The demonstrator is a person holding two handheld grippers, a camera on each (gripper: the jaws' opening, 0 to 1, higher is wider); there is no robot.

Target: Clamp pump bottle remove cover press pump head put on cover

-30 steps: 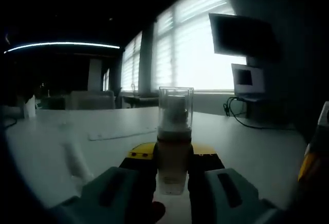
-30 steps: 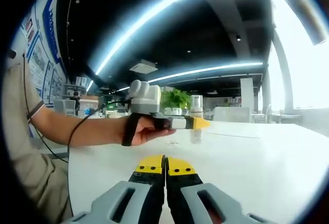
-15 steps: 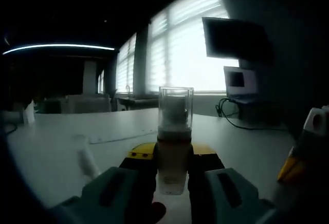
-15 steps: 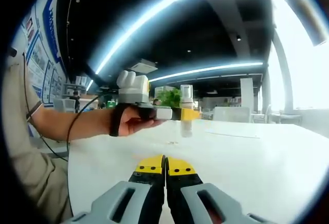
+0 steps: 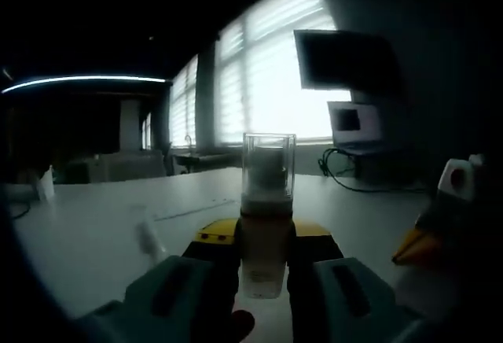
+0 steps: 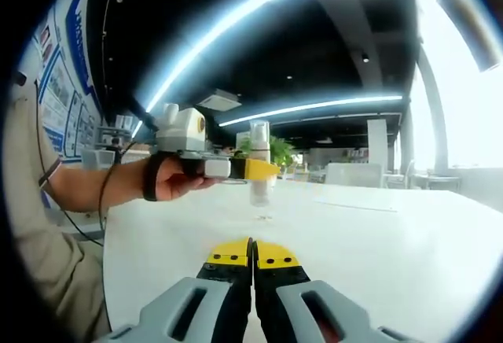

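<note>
Left gripper (image 5: 266,276): my yellow-tipped jaws are closed around the lower body of the small translucent pump bottle with a clear cylindrical cover (image 5: 267,209), so it stands upright and cannot twist.
Bottle position: in the right gripper view the pump bottle (image 6: 258,162) hangs above the white table (image 6: 377,241), clear of it, leaving room for my other hand.
Cover: it sits on the pump head, so I judge that removal comes next.
Right gripper (image 6: 252,268): my jaws are pressed together on nothing, low over the table, well apart from the bottle.
Right gripper, seen from the left gripper view: its yellow tip (image 5: 420,245) sits at the edge.
</note>
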